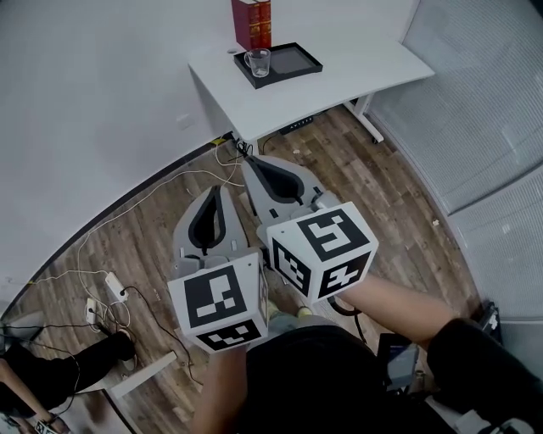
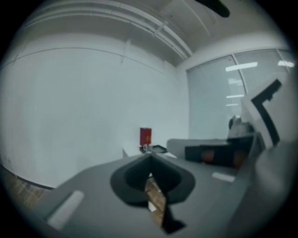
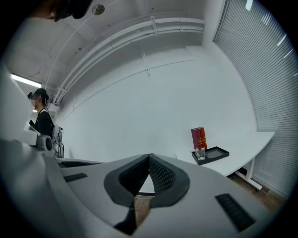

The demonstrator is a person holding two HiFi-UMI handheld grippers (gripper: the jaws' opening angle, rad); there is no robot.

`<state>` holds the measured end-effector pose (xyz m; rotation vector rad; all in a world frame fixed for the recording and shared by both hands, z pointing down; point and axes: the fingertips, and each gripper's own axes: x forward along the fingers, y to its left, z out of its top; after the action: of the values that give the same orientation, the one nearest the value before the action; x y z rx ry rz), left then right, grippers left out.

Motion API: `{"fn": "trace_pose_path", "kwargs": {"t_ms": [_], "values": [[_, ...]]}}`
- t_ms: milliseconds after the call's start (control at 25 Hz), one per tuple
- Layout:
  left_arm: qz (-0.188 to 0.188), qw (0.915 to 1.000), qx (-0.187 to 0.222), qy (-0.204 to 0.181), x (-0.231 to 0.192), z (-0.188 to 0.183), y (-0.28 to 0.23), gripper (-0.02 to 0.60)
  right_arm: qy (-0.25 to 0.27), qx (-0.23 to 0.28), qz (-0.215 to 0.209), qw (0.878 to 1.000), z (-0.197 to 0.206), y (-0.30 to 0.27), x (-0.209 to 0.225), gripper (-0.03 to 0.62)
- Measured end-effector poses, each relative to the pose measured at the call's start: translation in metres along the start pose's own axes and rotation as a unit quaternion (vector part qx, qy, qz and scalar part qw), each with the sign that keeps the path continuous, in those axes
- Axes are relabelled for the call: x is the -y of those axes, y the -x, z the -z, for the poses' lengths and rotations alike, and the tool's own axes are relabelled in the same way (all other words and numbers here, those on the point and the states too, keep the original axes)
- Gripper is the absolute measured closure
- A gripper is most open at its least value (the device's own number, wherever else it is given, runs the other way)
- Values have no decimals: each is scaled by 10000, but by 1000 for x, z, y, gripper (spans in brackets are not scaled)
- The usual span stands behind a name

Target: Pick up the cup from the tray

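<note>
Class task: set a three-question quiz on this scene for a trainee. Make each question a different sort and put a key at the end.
1. True or false: the cup stands on the tray.
2. What stands just behind the tray on the table? A) a red box B) a kettle C) a potted plant
3. Fill in the missing word: the left gripper and the right gripper are both ____ and hold nothing.

Key: 1 true; 2 A; 3 shut.
</note>
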<state>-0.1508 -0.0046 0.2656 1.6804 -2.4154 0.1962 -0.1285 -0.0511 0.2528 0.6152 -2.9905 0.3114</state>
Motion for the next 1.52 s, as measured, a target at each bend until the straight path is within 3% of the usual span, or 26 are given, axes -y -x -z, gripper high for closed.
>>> {"fn": "trace_pose_path", "kwargs": {"t_ms": [400, 720, 1520], "values": [[20, 10000, 47, -11, -23, 4, -4, 578, 8, 13, 18, 10000, 6, -19, -13, 582], [42, 10000, 55, 29, -22, 0, -23, 578, 2, 7, 72, 10000, 3, -31, 2, 582], [205, 9996, -13, -204, 6, -38, -161, 578, -32, 25, 182, 9998, -29, -107, 119, 582]]}}
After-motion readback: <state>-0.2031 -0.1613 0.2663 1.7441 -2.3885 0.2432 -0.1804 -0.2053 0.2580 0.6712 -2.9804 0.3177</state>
